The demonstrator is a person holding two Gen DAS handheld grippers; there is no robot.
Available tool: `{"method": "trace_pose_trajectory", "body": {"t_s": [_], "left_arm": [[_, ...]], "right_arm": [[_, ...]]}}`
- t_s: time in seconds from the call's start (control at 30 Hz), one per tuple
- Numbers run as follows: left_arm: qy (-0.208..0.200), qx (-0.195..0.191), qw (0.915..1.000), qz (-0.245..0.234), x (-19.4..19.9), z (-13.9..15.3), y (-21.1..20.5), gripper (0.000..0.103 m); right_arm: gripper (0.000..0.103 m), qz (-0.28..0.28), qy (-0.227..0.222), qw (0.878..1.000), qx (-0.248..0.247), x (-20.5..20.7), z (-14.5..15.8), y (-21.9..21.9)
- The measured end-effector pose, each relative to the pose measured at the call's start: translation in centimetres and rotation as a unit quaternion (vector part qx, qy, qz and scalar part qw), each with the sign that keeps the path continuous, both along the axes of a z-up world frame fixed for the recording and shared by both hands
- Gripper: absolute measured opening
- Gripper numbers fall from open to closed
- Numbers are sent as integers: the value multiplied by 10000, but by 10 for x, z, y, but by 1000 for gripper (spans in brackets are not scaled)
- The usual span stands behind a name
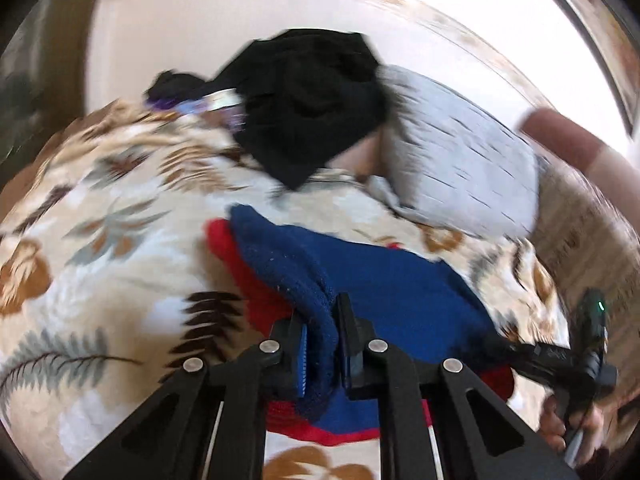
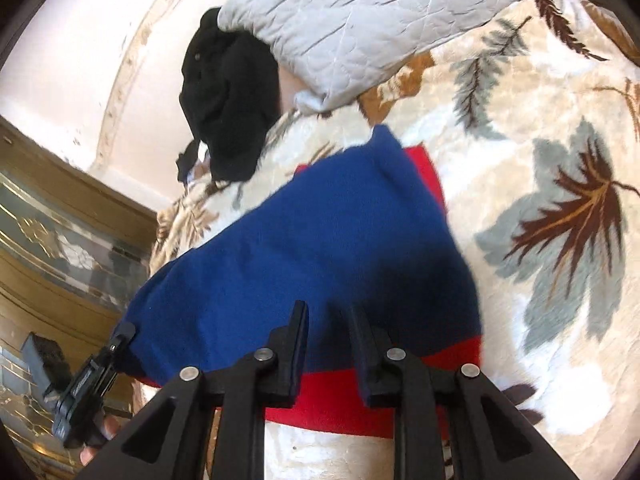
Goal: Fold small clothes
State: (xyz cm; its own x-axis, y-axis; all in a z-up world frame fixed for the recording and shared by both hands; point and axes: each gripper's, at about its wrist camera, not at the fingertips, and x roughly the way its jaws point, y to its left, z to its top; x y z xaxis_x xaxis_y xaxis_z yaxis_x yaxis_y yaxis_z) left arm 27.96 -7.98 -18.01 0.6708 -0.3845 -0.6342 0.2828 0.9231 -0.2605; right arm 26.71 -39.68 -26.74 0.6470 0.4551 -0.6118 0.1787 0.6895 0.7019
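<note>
A blue knit garment (image 1: pixel 400 288) (image 2: pixel 320 240) lies over a red garment (image 1: pixel 248 280) (image 2: pixel 340 408) on the floral blanket. My left gripper (image 1: pixel 322 312) is shut on a bunched fold of the blue garment's near edge, which is raised off the red one. My right gripper (image 2: pixel 327 312) is shut on the same blue garment at another part of its edge, with blue cloth filling the gap between its fingers. The left wrist view shows the right gripper (image 1: pixel 520 354) at the blue corner on the right. The right wrist view shows the left gripper (image 2: pixel 120 336) at the lower left.
The floral blanket (image 1: pixel 100 220) (image 2: pixel 540 160) covers the bed. A heap of black clothes (image 1: pixel 312 108) (image 2: pixel 228 100) and a grey quilted pillow (image 1: pixel 460 168) (image 2: pixel 360 20) lie beyond. A wooden cabinet with glass (image 2: pixel 60 240) stands beside the bed. A person's arm (image 1: pixel 568 136) is at the right.
</note>
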Motion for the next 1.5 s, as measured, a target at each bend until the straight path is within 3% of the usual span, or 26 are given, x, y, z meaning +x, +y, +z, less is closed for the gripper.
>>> {"method": "trace_pose_trajectory", "body": {"t_s": [0.27, 0.33, 0.47, 0.6, 0.7, 0.73, 0.77, 0.8, 0.83, 0.87, 0.97, 1.07, 1.2, 1.33, 1.5], "left_arm": [[57, 503, 9949, -870, -12, -3, -100, 8], [230, 410, 9917, -1194, -11, -12, -127, 6], [584, 842, 9842, -1446, -3, -49, -164, 7], [889, 515, 9808, -1657, -7, -54, -143, 10], [681, 180, 9774, -1995, -20, -25, -112, 34], [503, 88, 9790, -1973, -25, -15, -99, 46], [301, 10, 9812, -1908, -27, -5, -87, 58], [137, -47, 9829, -1833, -29, 3, -75, 61], [24, -82, 9848, -1736, -30, 9, -63, 64], [-24, -101, 9869, -1610, -28, 12, -51, 65], [78, -265, 9925, -1190, -15, 7, -16, 75], [462, -369, 9960, -672, 0, -13, 11, 77], [1055, -557, 9922, -360, 18, -48, 25, 77], [1477, -367, 9868, -545, 22, -71, 15, 77], [1611, -43, 9838, -781, 21, -87, -1, 77]], "right_arm": [[24, -26, -42, 9982, 597, -6, -3, -32], [24, -20, -34, 9965, 835, -7, -6, -43], [25, -61, 104, 9933, 1149, -1, -17, -59], [25, 123, 361, 9893, 1412, 10, -28, -56], [26, 266, 487, 9872, 1495, 21, -36, -45], [28, 312, 511, 9855, 1591, 24, -38, -41], [33, 334, 525, 9849, 1616, 27, -39, -37], [37, 338, 547, 9851, 1593, 29, -40, -33], [56, 331, 548, 9852, 1589, 31, -40, -28], [67, 326, 487, 9845, 1655, 31, -39, -27], [69, 293, 440, 9863, 1562, 34, -37, -18], [69, 388, 271, 9849, 1664, 36, -32, -9], [69, 538, 312, 9862, 1537, 50, -31, 12], [69, 801, 332, 9772, 1938, 72, -37, 38], [76, 985, 315, 9822, 1566, 93, -27, 74]]}}
